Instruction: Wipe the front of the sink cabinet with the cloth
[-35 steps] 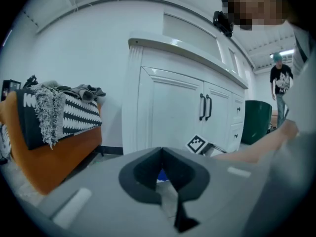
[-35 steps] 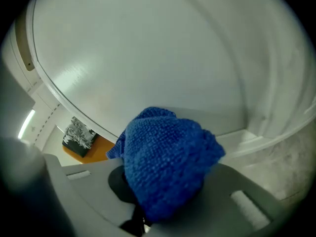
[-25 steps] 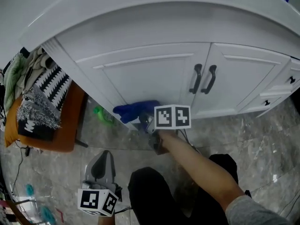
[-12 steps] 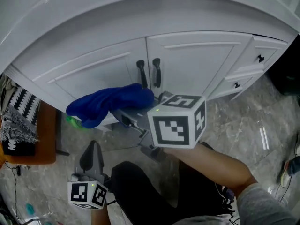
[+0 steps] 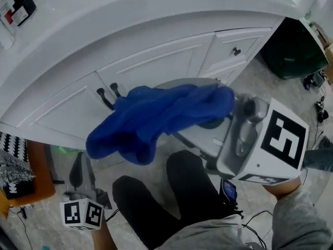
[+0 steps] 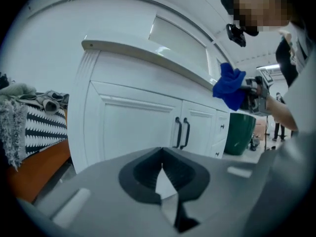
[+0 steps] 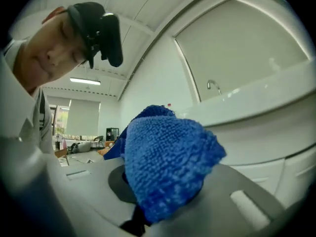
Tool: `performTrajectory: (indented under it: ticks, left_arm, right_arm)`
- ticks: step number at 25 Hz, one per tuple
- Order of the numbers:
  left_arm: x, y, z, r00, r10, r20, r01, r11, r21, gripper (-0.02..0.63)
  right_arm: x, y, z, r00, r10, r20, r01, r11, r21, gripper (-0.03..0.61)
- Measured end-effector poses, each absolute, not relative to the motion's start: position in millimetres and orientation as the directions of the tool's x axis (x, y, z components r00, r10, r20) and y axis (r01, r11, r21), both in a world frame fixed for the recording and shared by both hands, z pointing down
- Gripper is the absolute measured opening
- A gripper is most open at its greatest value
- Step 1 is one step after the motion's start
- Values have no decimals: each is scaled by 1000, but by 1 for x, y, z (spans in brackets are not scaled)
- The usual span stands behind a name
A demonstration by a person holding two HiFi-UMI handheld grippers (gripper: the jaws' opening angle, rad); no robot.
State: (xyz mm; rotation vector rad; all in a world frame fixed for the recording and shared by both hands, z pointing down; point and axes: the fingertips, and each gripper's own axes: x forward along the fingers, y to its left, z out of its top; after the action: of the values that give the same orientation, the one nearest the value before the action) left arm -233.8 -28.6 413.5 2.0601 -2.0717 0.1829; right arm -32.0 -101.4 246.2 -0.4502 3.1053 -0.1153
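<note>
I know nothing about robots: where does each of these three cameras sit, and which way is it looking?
Head view: on the person's head, looking steeply down at cabinet, cloth, left hand-held gripper, right hand-held gripper, legs.
Left gripper view: rides low on that gripper, facing the cabinet front; its shut jaws show.
Right gripper view: tilted up toward the countertop; jaws clamping the cloth show.
All three share cloth and cabinet.

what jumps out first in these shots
The bright blue cloth stands out, bunched in the shut jaws of the right tool in front of the white sink cabinet. Next come the black door handles and the left tool, low at the left, shut and empty.
</note>
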Motion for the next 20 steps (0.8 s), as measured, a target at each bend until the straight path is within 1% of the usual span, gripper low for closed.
performTrajectory:
  ticks: [3,5,8,11,16,20]
  left_arm:
    - [-214,-30,363,40,-965,258,-998,-23,66,9]
    - [-200,-30,322,70,-961,267,-996,-52,73,9]
    - [-186,-24,252,88,-958,273,-993,-64,95,9]
    - [-171,-15,177,102,-953,284,-990,-69,122,9]
    - [-145,4,51,120,-948,295,-986,-80,145,9]
    - [-124,15,-33,141,-949,281,-983,-100,156,9]
  right_arm:
    - [6,-103,201,-927,-372,47,-373,928,-22,29]
    - [29,-106,167,-899,-432,70,-434,900,-23,29]
    - [63,-107,109,-854,-512,92,-516,856,-26,29]
    - [94,-101,44,-801,-586,122,-589,808,11,29]
    - [133,-83,-59,-728,-668,154,-675,738,10,31]
    - [159,-69,-121,-691,-704,163,-715,698,-18,31]
